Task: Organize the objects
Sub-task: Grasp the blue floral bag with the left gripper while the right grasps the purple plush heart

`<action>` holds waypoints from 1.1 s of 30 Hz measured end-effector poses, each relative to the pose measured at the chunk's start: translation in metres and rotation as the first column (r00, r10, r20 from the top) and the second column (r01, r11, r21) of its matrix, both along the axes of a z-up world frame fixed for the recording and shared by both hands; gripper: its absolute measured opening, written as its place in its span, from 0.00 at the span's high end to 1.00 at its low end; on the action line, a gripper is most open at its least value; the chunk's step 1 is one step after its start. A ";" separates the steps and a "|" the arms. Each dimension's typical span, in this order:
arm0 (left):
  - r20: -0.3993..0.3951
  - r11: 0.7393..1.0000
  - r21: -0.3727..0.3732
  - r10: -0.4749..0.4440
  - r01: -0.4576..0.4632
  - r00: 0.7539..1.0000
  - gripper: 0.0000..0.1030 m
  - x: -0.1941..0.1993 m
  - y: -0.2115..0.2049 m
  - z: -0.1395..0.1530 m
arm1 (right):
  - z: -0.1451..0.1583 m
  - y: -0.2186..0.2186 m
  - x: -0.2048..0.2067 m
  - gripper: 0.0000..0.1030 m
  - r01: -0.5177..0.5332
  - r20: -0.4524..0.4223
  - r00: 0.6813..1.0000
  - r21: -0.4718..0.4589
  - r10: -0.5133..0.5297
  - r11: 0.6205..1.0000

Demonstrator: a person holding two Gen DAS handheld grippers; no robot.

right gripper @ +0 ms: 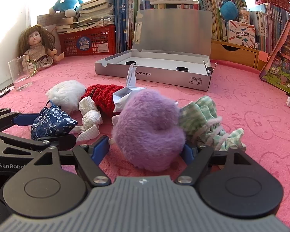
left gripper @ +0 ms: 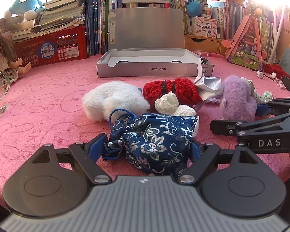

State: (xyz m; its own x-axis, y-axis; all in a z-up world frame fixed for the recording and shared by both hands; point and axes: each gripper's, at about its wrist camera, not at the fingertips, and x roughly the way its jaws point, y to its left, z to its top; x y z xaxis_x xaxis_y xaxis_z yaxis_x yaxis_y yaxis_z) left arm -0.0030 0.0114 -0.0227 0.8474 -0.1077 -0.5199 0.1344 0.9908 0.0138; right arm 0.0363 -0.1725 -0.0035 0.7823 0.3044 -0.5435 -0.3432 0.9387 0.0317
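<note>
Lower centre of each wrist view: blue pouch [left gripper: 152, 141] between spread left gripper [left gripper: 147, 150] pads, purple plush [right gripper: 147, 129] between spread right gripper [right gripper: 145, 150] pads, contact unclear; both soft, light, compressible, best pinched mid-body.

Navy floral pouch [left gripper: 152, 141], purple plush [right gripper: 147, 129], pink bunny-print cloth [left gripper: 48, 106]

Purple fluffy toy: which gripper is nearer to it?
Right. The right gripper straddles the purple fluffy toy, one finger on each side. The left gripper sits off to the toy's left, around the blue floral pouch.
</note>
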 end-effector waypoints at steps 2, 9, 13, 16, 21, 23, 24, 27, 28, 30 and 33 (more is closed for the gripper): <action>-0.001 1.000 0.000 -0.004 0.004 1.000 0.14 0.000 0.000 0.000 | -0.001 0.000 0.000 0.20 0.001 -0.003 1.000 0.000 -0.001 1.000; -0.001 1.000 0.004 0.000 0.000 1.000 0.13 0.002 -0.001 -0.001 | -0.003 0.001 -0.001 0.22 0.013 0.006 1.000 -0.002 -0.013 1.000; -0.005 1.000 0.002 0.006 -0.006 1.000 0.16 0.001 -0.002 0.001 | 0.000 0.001 -0.005 0.29 0.014 0.010 1.000 0.010 -0.014 1.000; -0.004 1.000 -0.014 0.004 -0.004 1.000 0.21 -0.001 -0.003 0.003 | 0.004 0.003 -0.008 0.35 0.004 0.025 1.000 0.007 -0.004 1.000; 0.016 0.999 -0.033 -0.011 0.012 1.000 0.28 -0.006 -0.005 0.012 | 0.014 0.004 -0.011 0.41 -0.002 0.041 0.999 0.021 0.001 1.000; 0.030 0.999 -0.038 -0.010 0.011 1.000 0.28 -0.008 -0.005 0.017 | 0.018 0.002 -0.011 0.41 -0.003 0.042 0.999 0.042 0.001 0.999; 0.034 0.999 -0.039 -0.009 0.011 0.999 0.28 -0.008 -0.006 0.020 | 0.021 0.001 -0.011 0.41 -0.003 0.044 0.999 0.050 0.001 0.999; 0.041 0.999 -0.037 -0.003 0.004 0.999 0.28 -0.008 -0.007 0.027 | 0.026 0.000 -0.011 0.41 0.004 0.056 0.998 0.058 -0.007 0.998; 0.041 0.999 -0.037 0.000 0.002 0.999 0.28 -0.007 -0.008 0.029 | 0.027 0.000 -0.010 0.41 0.007 0.061 0.998 0.059 -0.010 0.998; 0.039 0.999 -0.041 0.004 -0.002 0.999 0.28 -0.006 -0.008 0.032 | 0.029 -0.001 -0.009 0.41 0.013 0.063 0.998 0.064 -0.017 0.998; 0.025 0.998 -0.053 0.015 -0.014 1.000 0.28 0.000 -0.010 0.036 | 0.031 -0.002 -0.006 0.41 0.031 0.056 0.998 0.078 -0.035 0.996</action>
